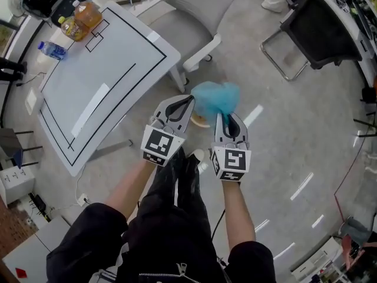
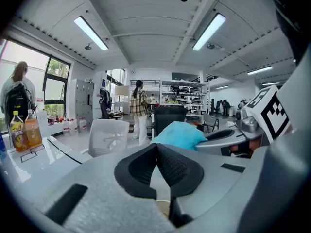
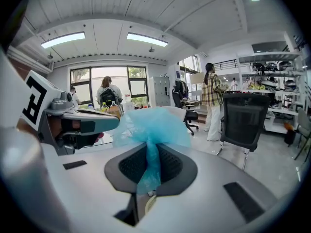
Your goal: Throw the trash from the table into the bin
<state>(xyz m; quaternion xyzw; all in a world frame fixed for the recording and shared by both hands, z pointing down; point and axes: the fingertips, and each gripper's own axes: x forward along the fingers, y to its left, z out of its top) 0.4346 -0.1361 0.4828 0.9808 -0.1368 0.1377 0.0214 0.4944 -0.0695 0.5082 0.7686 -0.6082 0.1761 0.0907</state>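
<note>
Right gripper view shows a crumpled, translucent blue bag point(image 3: 150, 125).

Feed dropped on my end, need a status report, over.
Right gripper shut on crumpled blue plastic bag, clear of the white table. Left gripper shut, empty. Bin not clearly in view; nothing seen blocking.

The floor point(image 1: 294, 117) is pale grey and shiny. A white chair point(image 1: 191, 16) stands on it. Long lights point(image 3: 146, 39) glow on the white ceiling point(image 3: 112, 13). Big windows point(image 3: 92, 84) let daylight in.
</note>
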